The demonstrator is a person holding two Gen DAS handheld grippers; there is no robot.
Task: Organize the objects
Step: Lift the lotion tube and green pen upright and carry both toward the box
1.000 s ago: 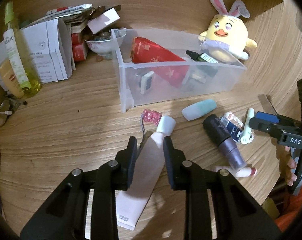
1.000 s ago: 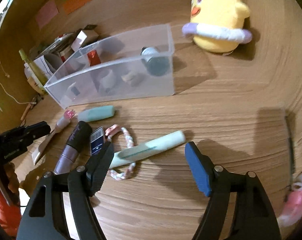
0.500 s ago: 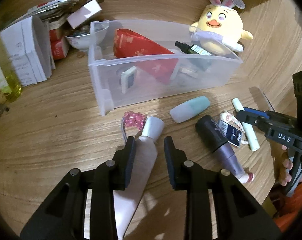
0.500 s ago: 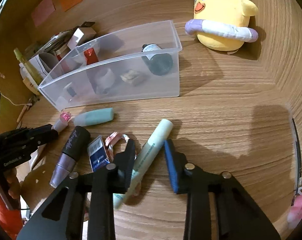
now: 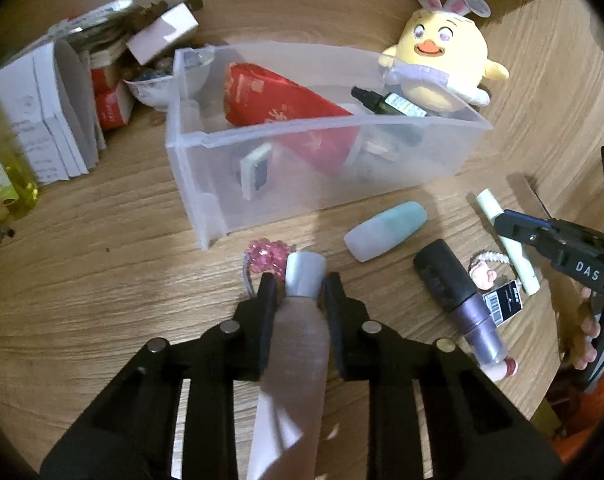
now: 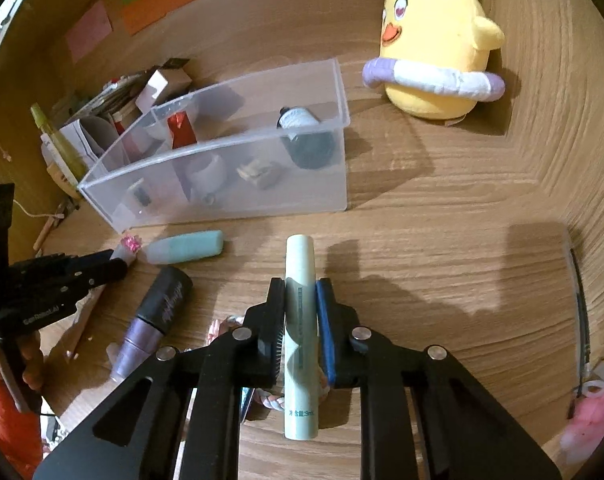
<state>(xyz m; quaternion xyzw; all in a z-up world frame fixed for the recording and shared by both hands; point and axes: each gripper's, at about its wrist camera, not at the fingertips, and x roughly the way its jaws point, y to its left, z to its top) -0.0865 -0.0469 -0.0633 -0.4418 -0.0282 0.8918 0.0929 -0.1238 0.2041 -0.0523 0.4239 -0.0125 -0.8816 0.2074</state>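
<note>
While both your grippers sit low over the wooden table (image 6: 441,216), note:
Left gripper (image 5: 298,300): jaws have just been closing, now clamped on the frosted tube (image 5: 298,344) (grey cap forward), next to the pink bead ornament (image 5: 268,258).
Right gripper (image 6: 300,300): just closed, pinching the pale green stick (image 6: 300,320), over the braided ring (image 6: 276,402).
Clear bin (image 6: 238,184): mid-table, beyond both grippers.
Loose on the table: teal bottle (image 5: 385,230), purple tube (image 5: 457,304).
Plush chick (image 6: 433,52): by the bin's far corner.
</note>
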